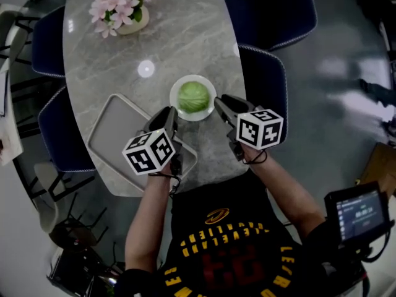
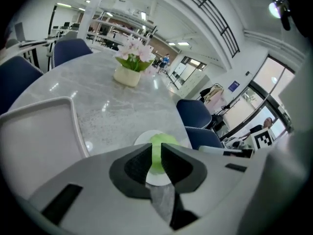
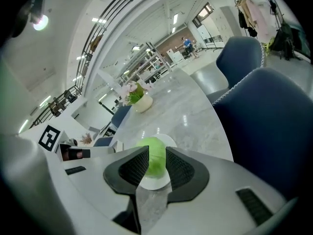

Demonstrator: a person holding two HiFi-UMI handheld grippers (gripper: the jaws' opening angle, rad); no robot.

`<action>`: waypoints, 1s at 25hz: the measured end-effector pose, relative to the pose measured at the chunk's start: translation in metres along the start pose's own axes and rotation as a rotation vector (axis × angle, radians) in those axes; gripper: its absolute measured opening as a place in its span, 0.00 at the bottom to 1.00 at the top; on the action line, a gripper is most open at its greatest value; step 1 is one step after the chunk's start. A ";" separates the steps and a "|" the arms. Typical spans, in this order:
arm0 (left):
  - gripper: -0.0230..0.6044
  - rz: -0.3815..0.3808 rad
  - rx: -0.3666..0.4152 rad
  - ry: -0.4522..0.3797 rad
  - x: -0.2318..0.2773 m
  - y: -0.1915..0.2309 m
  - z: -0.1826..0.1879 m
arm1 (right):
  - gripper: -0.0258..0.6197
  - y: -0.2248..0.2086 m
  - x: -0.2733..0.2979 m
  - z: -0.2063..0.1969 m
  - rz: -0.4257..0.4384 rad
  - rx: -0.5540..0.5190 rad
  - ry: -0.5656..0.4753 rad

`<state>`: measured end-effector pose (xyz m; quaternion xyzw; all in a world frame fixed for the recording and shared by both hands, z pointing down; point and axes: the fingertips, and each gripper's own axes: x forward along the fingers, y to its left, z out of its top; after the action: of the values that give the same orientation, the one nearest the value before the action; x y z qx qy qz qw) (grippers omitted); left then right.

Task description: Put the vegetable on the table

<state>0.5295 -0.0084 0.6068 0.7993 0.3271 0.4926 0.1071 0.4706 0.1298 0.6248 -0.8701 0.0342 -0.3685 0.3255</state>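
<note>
One cabbage [image 1: 193, 97], one plate [image 1: 208, 85], one tray [image 1: 110, 133], one flower pot [image 1: 132, 25], two tools [image 1: 169, 112] [image 1: 222, 102].

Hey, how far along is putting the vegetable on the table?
Looks done: the cabbage sits on its white plate on the table. In hand: nothing; the left gripper and right gripper hover beside the plate, jaws apart and empty. Left: probably only backing away.

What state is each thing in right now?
cabbage: whole, resting on the plate
plate: flat on the table
tray: empty, flat on the table
flower pot: upright
left gripper: open, empty
right gripper: open, empty
</note>
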 end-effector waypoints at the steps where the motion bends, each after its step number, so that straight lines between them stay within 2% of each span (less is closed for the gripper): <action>1: 0.13 -0.013 0.025 -0.023 -0.007 -0.006 0.003 | 0.21 0.007 -0.003 0.002 0.019 -0.012 -0.012; 3: 0.13 -0.045 0.076 -0.060 -0.022 -0.019 0.005 | 0.20 0.028 -0.012 0.005 0.083 -0.034 -0.037; 4: 0.12 -0.060 0.098 -0.077 -0.030 -0.024 0.006 | 0.15 0.040 -0.017 0.006 0.121 -0.043 -0.052; 5: 0.06 -0.073 0.116 -0.093 -0.037 -0.029 0.006 | 0.04 0.052 -0.022 0.007 0.154 -0.056 -0.069; 12: 0.04 -0.240 0.264 -0.204 -0.099 -0.074 0.011 | 0.04 0.127 -0.054 0.006 0.222 -0.237 -0.165; 15: 0.04 -0.261 0.340 -0.255 -0.129 -0.082 0.015 | 0.04 0.159 -0.064 0.006 0.256 -0.301 -0.206; 18: 0.04 -0.274 0.349 -0.280 -0.156 -0.086 0.013 | 0.04 0.184 -0.076 0.005 0.268 -0.337 -0.239; 25: 0.04 -0.318 0.290 -0.326 -0.217 -0.078 -0.010 | 0.04 0.248 -0.095 -0.010 0.275 -0.395 -0.288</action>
<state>0.4230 -0.0871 0.4175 0.8135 0.4943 0.2825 0.1186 0.4396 -0.0416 0.4245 -0.9473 0.1767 -0.1796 0.1981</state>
